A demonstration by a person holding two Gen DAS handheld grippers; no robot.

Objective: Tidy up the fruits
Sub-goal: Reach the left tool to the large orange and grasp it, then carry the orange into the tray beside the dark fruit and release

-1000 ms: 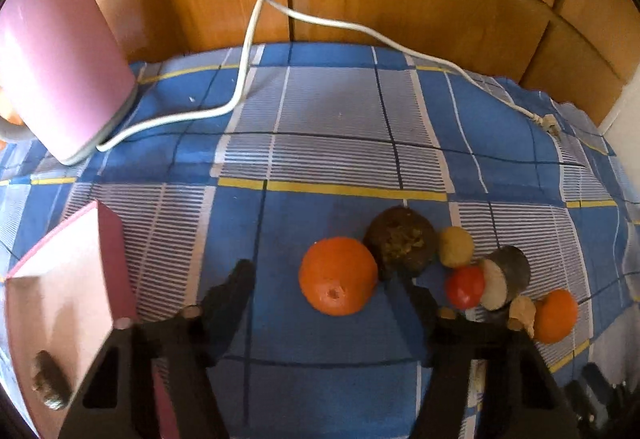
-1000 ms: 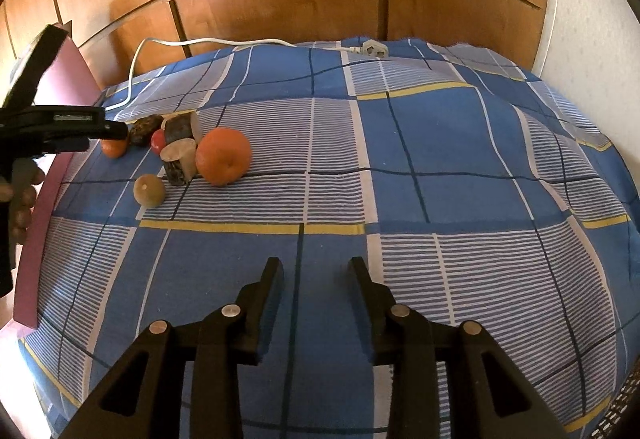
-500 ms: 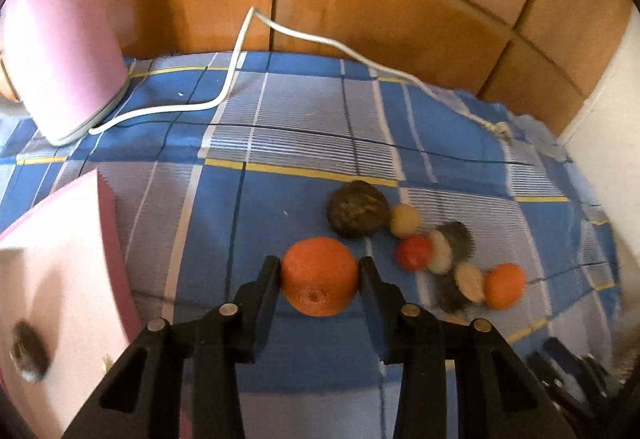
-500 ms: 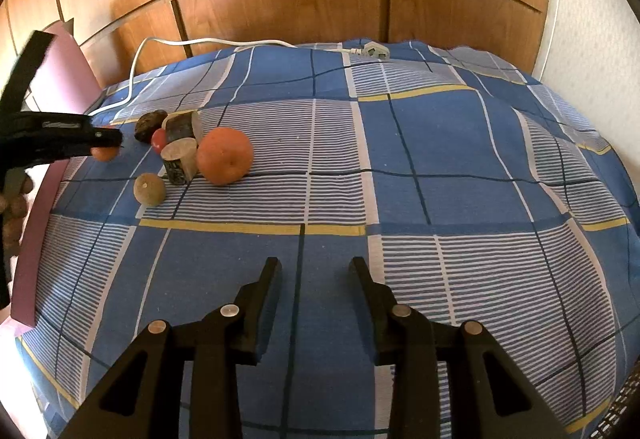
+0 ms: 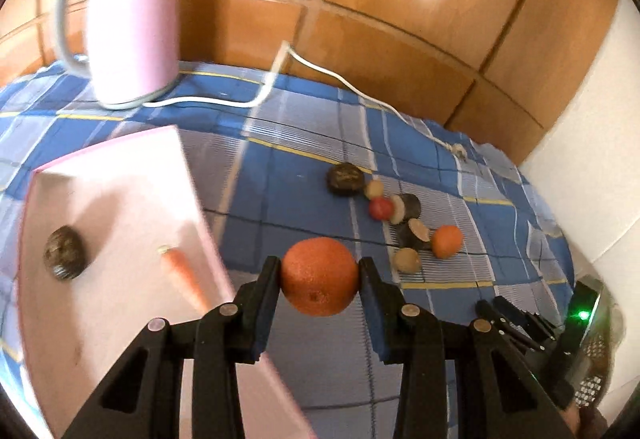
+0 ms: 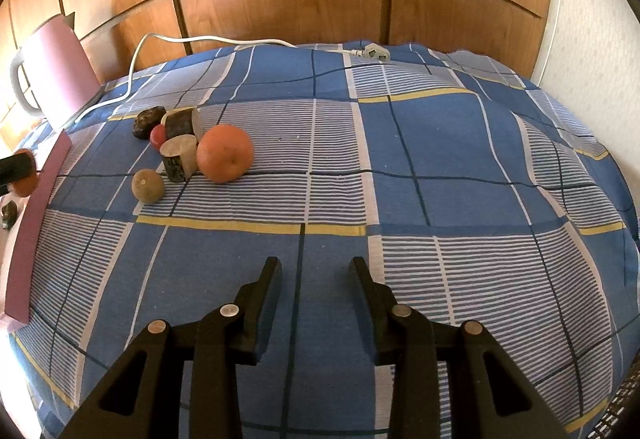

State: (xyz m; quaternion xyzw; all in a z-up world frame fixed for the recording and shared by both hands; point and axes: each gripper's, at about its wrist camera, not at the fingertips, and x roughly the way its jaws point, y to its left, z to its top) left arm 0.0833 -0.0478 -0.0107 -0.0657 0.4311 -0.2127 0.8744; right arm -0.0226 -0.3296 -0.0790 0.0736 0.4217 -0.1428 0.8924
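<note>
My left gripper (image 5: 319, 267) is shut on a large orange (image 5: 319, 282) and holds it above the blue checked cloth, just right of the pink tray (image 5: 120, 175). The tray holds a dark round fruit (image 5: 64, 253) and a small carrot (image 5: 182, 273). A cluster of fruits lies on the cloth: a dark brown fruit (image 5: 345, 179), a red tomato (image 5: 380, 208), two cut dark pieces (image 5: 408, 206), a small orange (image 5: 447, 241) and a tan fruit (image 5: 407, 260). My right gripper (image 6: 314, 271) is open and empty over the cloth, with another orange (image 6: 225, 158) far ahead to its left.
A pink kettle (image 5: 128, 27) stands at the back left with a white cord (image 5: 320, 71) running along the wooden wall to a plug (image 6: 374, 51). The tray's edge (image 6: 36, 223) shows at the left of the right wrist view. The other gripper (image 5: 516, 319) sits low right.
My left gripper closed on the large orange, lifted it off the cloth and swung left toward the pink tray. The right gripper has stayed in place.
</note>
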